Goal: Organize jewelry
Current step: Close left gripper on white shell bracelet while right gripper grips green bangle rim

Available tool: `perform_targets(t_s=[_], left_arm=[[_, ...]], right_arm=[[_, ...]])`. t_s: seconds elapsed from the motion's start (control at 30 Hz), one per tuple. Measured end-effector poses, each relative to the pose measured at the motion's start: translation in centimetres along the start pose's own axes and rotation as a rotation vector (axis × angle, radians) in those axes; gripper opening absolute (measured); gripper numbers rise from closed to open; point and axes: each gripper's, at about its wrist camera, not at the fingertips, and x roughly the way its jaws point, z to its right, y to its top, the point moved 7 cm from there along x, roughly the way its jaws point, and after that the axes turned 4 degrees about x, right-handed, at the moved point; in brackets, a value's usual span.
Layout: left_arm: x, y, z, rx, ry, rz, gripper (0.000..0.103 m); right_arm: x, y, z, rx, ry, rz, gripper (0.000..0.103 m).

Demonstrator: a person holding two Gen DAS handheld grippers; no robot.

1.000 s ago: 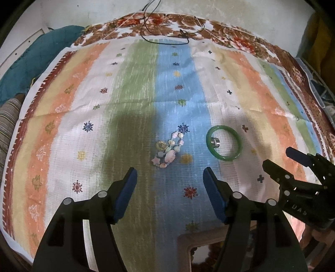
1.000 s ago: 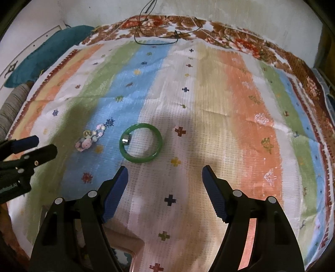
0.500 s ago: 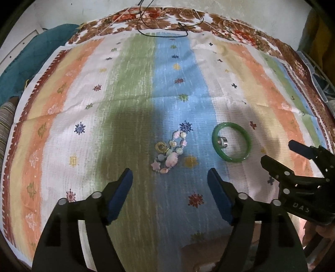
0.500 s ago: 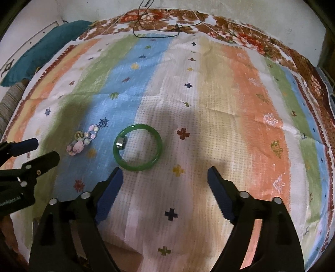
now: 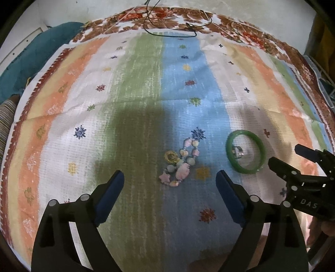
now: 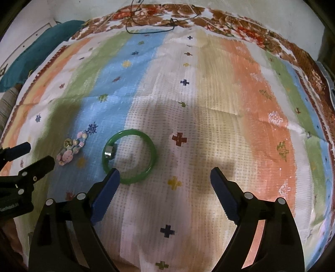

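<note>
A green bangle lies flat on the striped cloth, with a silver ring inside it against its left rim. A pastel bead bracelet lies left of it, with a small gold ring beside it. My left gripper is open, just short of the bead bracelet. My right gripper is open and empty; its left fingertip is at the bangle's near rim. The silver ring and bead bracelet show there too.
A black cord lies at the cloth's far edge. A teal cushion sits at the far left. A floral border runs along the far and right sides. Clutter stands off the right edge.
Both grippers have moved forward over the cloth toward the jewelry; the bangle and bracelet appear nearer the fingertips. The pale box at the bottom edge has left view. The jewelry has not moved.
</note>
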Motion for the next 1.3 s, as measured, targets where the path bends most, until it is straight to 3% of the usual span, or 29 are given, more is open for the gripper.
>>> perform_targets(t_s=[0.33, 0.43, 0.6, 0.7, 0.77, 0.9, 0.97, 1.2, 1.3], left_arm=[[1.9, -0.3, -0.1, 0.041, 0.009, -0.026, 0.086], [2.5, -0.3, 0.5, 0.089, 0.025, -0.025, 0.076], [2.9, 0.0, 0.9, 0.137, 0.039, -0.016, 0.075], [3.4, -0.1, 1.0, 0.168, 0.058, -0.030, 0.062], [4.2, -0.6, 1.0, 0.181, 0.062, -0.062, 0.047], [4.3, -1.0, 1.2, 0.185, 0.045, -0.063, 0.039], [4.4, -1.0, 1.2, 0.187, 0.043, -0.071, 0.020], [4.0, -1.1, 1.3, 0.174, 0.014, -0.087, 0.014], [3.4, -0.8, 1.3, 0.161, -0.001, -0.075, 0.014]], right_arm=[[1.8, 0.3, -0.2, -0.009, -0.018, -0.030, 0.088], [2.1, 0.5, -0.3, -0.010, -0.024, -0.034, 0.089], [2.9, 0.6, -0.5, -0.001, -0.006, -0.051, 0.089], [3.3, 0.6, -0.7, -0.015, -0.001, -0.065, 0.088], [3.6, 0.3, -1.0, -0.026, -0.003, -0.078, 0.077], [3.4, 0.3, -1.0, -0.035, -0.014, -0.069, 0.066], [3.3, 0.3, -1.0, -0.047, -0.019, -0.062, 0.059], [3.0, 0.5, -0.6, -0.052, -0.023, -0.047, 0.017], [2.7, 0.4, -0.7, -0.064, -0.016, -0.041, 0.011]])
